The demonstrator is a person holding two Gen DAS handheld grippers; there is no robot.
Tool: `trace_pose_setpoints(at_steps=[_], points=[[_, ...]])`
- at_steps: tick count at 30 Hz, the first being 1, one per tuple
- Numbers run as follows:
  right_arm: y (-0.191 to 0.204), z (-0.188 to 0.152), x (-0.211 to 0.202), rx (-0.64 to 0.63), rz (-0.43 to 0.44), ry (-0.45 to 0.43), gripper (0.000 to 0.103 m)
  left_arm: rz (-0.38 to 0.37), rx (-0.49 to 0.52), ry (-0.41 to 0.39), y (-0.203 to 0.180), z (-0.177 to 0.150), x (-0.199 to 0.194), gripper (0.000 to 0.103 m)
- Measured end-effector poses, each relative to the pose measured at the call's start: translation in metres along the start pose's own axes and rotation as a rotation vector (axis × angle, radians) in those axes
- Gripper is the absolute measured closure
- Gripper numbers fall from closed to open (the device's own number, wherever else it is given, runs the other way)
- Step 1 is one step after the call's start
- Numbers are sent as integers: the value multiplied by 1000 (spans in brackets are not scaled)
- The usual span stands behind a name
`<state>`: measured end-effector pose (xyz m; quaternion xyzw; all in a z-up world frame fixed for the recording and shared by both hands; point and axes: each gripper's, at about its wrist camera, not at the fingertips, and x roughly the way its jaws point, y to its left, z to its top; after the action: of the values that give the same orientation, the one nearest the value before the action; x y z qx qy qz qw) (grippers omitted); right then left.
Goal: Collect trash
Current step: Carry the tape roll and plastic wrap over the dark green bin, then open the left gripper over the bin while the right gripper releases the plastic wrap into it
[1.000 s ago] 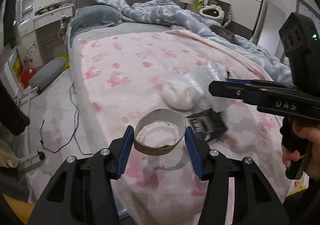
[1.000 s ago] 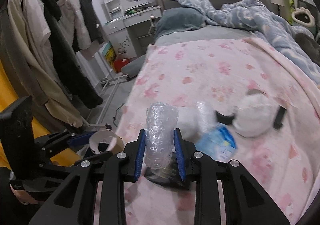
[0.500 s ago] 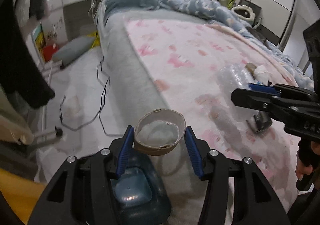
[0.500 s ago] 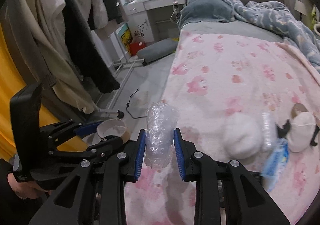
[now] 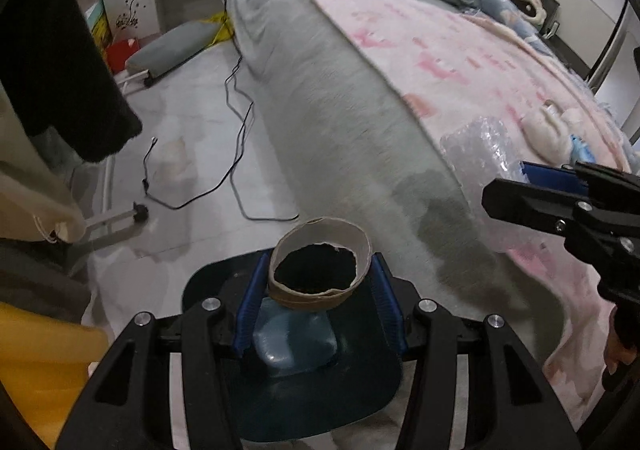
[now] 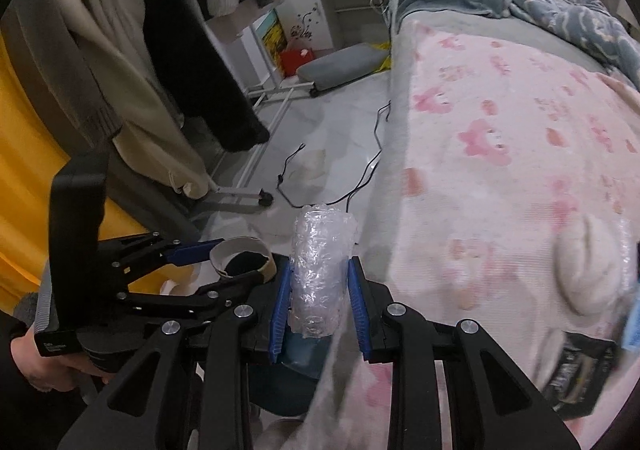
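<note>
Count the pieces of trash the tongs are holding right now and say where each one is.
2. A cardboard tape ring sits in the left tongs above the dark blue bin. A bubble wrap roll stands in the right tongs beside the bed edge. More trash lies on the bed.

no words or numbers can be read here. the left gripper (image 6: 236,268) has a small white label low on its black body, but it is too blurry to read. the dark packet (image 6: 576,372) on the bed has print that is blurry too.
</note>
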<state>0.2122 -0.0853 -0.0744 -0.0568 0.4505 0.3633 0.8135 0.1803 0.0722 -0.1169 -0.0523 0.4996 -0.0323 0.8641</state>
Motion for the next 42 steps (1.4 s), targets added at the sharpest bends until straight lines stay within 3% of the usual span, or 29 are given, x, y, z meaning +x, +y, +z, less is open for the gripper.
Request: trace_pose_setpoints(at_steps=[6, 12, 21, 34, 42], points=[[20, -2, 21, -40, 16, 45, 74, -4, -19, 59, 21, -9, 7, 49], [28, -5, 46, -50, 15, 92, 74, -48, -72, 172, 41, -22, 22, 48], [41, -6, 71, -56, 14, 135, 74, -34, -79, 187, 59, -32, 15, 46], [53, -22, 106, -22, 6, 215, 74, -31, -98, 91, 74, -37, -19, 18], [58, -35, 130, -8, 9, 286, 74, 1, -120, -45, 86, -30, -47, 18]])
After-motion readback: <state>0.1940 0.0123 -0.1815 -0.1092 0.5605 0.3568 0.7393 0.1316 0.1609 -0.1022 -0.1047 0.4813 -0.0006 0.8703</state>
